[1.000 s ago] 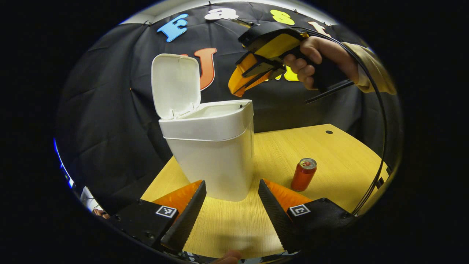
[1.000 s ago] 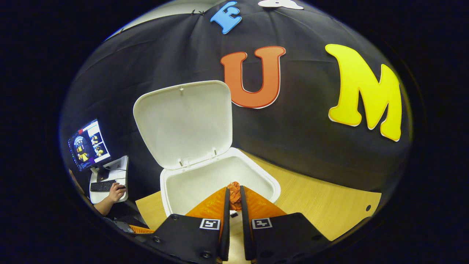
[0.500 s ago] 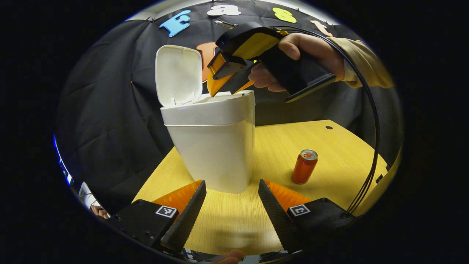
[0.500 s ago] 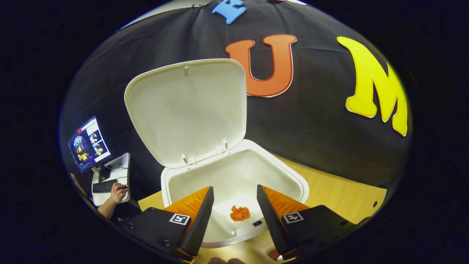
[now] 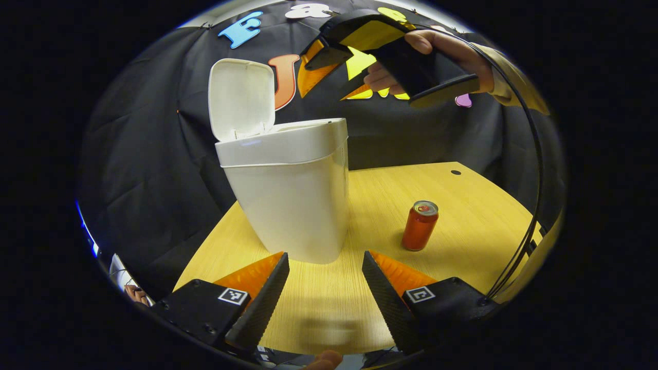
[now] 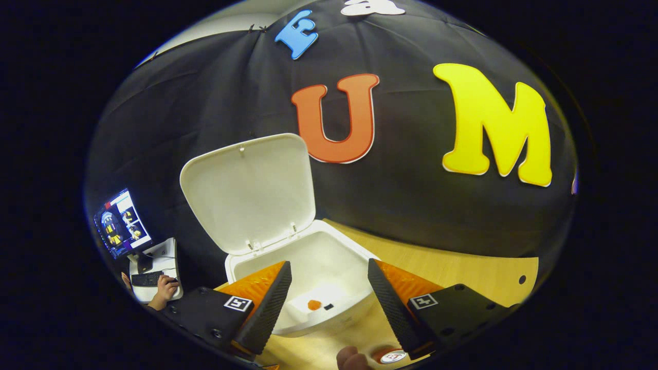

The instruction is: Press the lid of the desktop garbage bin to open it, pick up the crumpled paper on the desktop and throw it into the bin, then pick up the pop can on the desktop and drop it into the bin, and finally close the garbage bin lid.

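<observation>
Two steps look done: the bin [image 5: 288, 190] has its lid [image 6: 249, 192] up, and what seems to be the crumpled paper [image 6: 313, 304] lies inside. Both the right gripper [image 6: 325, 303], above the bin, and the left gripper [image 5: 325, 295] are spread and empty. Next the pop can [image 5: 419, 225], upright near the worktop's [image 5: 462, 231] right edge, needs grasping.

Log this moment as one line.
bin lid: open | paper: in bin | can: on table | right gripper: open, empty

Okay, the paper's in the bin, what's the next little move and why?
Probably lower the open right tool toward the upright red pop can on the wooden desktop. The orange crumpled paper already lies inside the white plastic bin, whose lid stands open.
</observation>
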Motion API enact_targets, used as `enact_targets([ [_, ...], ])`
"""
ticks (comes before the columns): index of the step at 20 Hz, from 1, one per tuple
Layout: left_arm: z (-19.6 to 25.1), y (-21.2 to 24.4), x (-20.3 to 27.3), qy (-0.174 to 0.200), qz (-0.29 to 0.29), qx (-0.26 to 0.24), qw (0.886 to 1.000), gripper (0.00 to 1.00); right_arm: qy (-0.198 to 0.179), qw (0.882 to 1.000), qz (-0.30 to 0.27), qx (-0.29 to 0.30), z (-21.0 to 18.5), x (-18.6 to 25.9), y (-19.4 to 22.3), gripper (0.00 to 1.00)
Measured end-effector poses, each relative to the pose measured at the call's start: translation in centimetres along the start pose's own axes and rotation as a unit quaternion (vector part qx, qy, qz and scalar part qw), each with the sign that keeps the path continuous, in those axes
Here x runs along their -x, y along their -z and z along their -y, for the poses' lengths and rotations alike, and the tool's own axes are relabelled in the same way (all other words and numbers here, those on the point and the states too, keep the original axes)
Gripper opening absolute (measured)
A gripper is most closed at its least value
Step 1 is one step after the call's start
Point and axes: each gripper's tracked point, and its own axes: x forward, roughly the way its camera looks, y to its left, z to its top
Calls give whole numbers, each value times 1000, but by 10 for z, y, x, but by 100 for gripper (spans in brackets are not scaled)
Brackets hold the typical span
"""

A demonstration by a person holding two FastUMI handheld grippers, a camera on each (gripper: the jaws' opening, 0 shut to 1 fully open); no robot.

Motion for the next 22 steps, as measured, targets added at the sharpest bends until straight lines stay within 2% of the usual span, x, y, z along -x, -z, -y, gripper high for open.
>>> enact_targets([
  [3, 15, -6, -11, 11, 2, -1, 1000, 95, 34, 999, 30, -13, 38, 26, -11, 95],
  [7, 48, -13, -32, 43, 1, -7, 999, 95, 82, 996, 36, -10, 92, 70, -1, 95],
  [16, 133, -2, -77, 112, -6, -41, 993, 95, 169, 985, 4, -36, 174, 151, 59, 95],
  [22, 171, 23, -107, 136, -28, -51, 989, 95, 210, 976, -29, -55, 211, 172, 96, 95],
])
